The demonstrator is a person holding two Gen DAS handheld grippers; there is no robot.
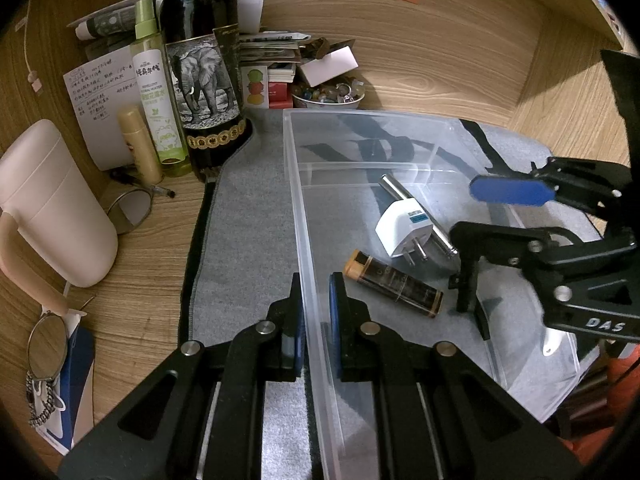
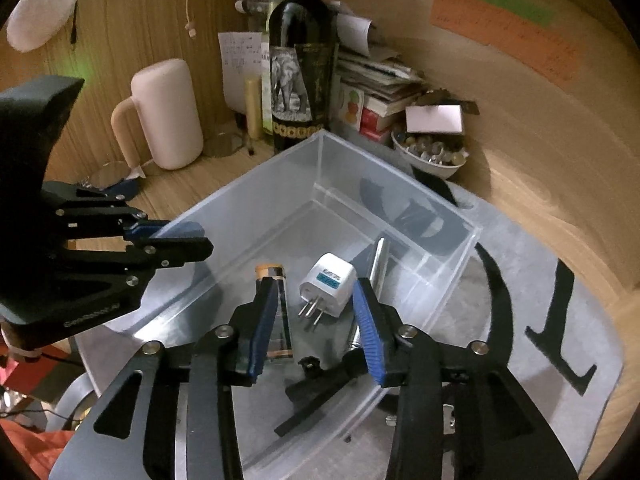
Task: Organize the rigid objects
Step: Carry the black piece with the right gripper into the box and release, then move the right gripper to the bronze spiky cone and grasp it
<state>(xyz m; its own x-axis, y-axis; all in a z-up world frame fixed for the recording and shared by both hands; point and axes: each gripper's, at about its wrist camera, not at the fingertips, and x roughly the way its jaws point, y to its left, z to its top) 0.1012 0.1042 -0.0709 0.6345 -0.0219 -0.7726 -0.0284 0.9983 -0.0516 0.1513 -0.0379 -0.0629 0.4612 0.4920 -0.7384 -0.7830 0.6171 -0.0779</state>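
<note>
Left wrist view: left gripper point(image 1: 316, 320) clenched on the near-left wall of the clear bin point(image 1: 298, 208); white plug adapter point(image 1: 402, 230), battery point(image 1: 394, 289) and metal rod point(image 1: 416, 214) lie inside. Right wrist view: right gripper point(image 2: 316, 324) released, jaws apart above a black clip point(image 2: 320, 388) on the bin floor.

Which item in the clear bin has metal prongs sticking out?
The white plug adapter, lying mid-bin with prongs toward the right gripper. The amber-capped tube beside it and the silver metal rod have none.

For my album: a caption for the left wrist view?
Left gripper clamps the clear bin's wall; plug adapter lies inside.
</note>
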